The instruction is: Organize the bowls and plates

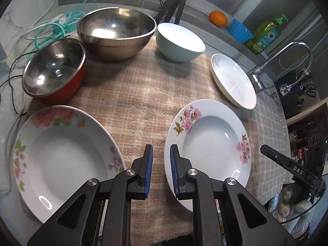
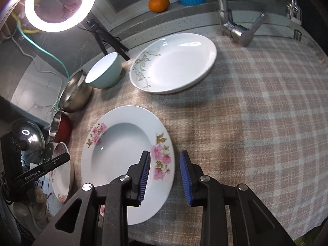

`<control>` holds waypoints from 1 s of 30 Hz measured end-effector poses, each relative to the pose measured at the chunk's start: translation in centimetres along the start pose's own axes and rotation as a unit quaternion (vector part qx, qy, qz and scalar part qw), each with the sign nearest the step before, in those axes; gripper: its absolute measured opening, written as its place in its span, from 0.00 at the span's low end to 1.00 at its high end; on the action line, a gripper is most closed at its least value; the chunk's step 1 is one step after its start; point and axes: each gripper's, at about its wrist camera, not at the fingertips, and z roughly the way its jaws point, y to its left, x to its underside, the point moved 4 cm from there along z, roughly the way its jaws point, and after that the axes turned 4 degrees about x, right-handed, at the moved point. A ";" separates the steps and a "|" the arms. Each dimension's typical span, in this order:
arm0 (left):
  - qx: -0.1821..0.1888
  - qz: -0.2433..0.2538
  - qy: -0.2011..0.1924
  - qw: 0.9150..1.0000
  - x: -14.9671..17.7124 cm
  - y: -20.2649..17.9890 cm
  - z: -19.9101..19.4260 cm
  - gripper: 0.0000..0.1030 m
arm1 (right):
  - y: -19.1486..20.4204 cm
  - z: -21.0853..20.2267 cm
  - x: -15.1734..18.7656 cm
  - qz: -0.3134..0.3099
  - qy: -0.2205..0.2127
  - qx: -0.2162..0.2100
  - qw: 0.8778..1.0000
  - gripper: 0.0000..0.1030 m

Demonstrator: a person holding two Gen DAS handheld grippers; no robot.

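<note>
Left wrist view shows the worktop [image 1: 147, 94] under a checked cloth, with the pink-flowered plate [image 1: 207, 141] lying flat between the two grippers. Its near rim sits just right of the left gripper [image 1: 161, 153], whose jaws stand slightly apart and hold nothing. In the right wrist view, the right gripper [image 2: 165, 160] hangs above that plate's right rim, jaws parted and empty, straddling the edge, so the right hand seems better placed.

A home kitchen — faucet [image 2: 237, 28] by the counter, dish soap [image 1: 266, 33] (green bottle), checked cloth [image 2: 266, 112].
</note>
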 end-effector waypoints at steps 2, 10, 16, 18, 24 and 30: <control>0.001 -0.006 -0.008 1.000 0.0 0.5 -0.7 0.15 | 0.9 -0.3 0.0 -0.013 -0.006 -0.006 1.000 0.26; -0.017 -0.047 -0.044 0.998 0.0 4.2 -4.2 0.15 | 5.6 -0.8 -0.5 -0.052 -0.034 -0.042 0.997 0.26; -0.036 -0.090 -0.071 0.993 0.8 8.1 -7.0 0.15 | 10.3 0.0 -0.4 -0.099 -0.027 -0.073 0.992 0.38; -0.041 -0.104 -0.078 0.991 1.1 9.2 -7.8 0.15 | 12.0 0.4 -0.3 -0.119 -0.023 -0.080 0.989 0.44; -0.063 -0.136 -0.098 0.984 2.2 12.6 -9.9 0.16 | 16.0 2.4 0.0 -0.148 0.009 -0.088 0.985 0.47; -0.083 -0.159 -0.104 0.978 3.4 15.8 -11.1 0.22 | 18.6 4.6 0.6 -0.161 0.052 -0.112 0.979 0.47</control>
